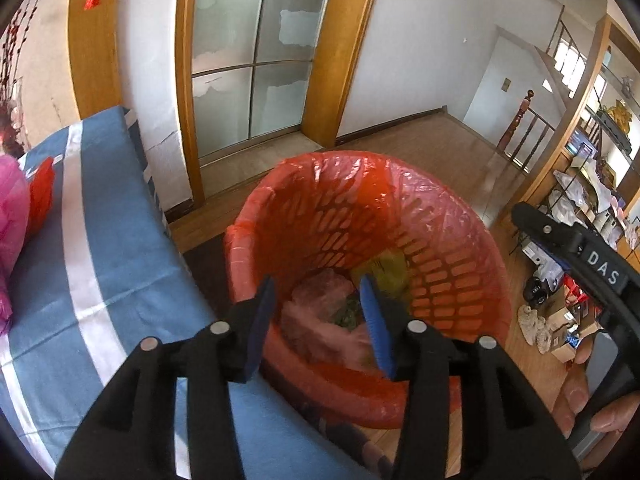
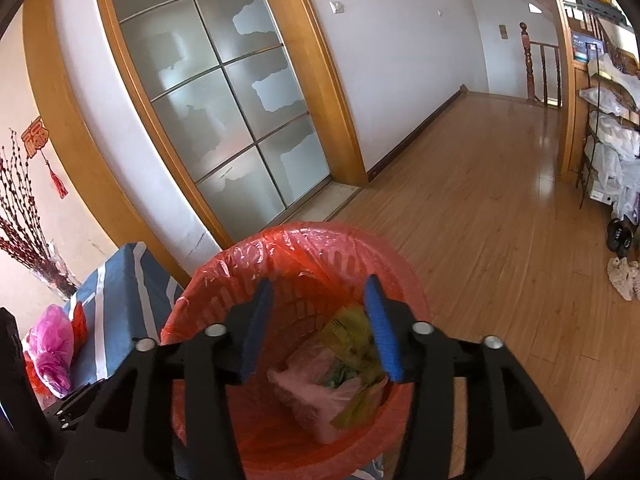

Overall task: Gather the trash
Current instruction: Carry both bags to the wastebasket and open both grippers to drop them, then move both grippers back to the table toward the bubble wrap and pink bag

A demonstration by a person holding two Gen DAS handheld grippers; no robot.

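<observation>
Both grippers hang open over a lined red bin beside a blue striped bed.

The floor (image 2: pixel 480 208) is glossy wood planks, running back to a frosted glass door (image 2: pixel 224 104) in a wooden frame, white walls and a stair railing (image 2: pixel 536 68); shelves (image 2: pixel 608 120) loaded with bags stand at the right. The bed (image 1: pixel 104 248) with its blue and white striped cover sits just left of the bin (image 1: pixel 440 264), and a pink bag (image 2: pixel 52 344) lies on it. The bin stands upright on the floor, mouth facing up, a red liner folded over its rim. Inside lies the trash (image 2: pixel 336 380): a pale pink bag and a crumpled yellow-green wrapper, touching. The left gripper (image 1: pixel 320 320) and right gripper (image 2: pixel 320 328) both point down into the mouth, jaws apart with nothing between the pads.
</observation>
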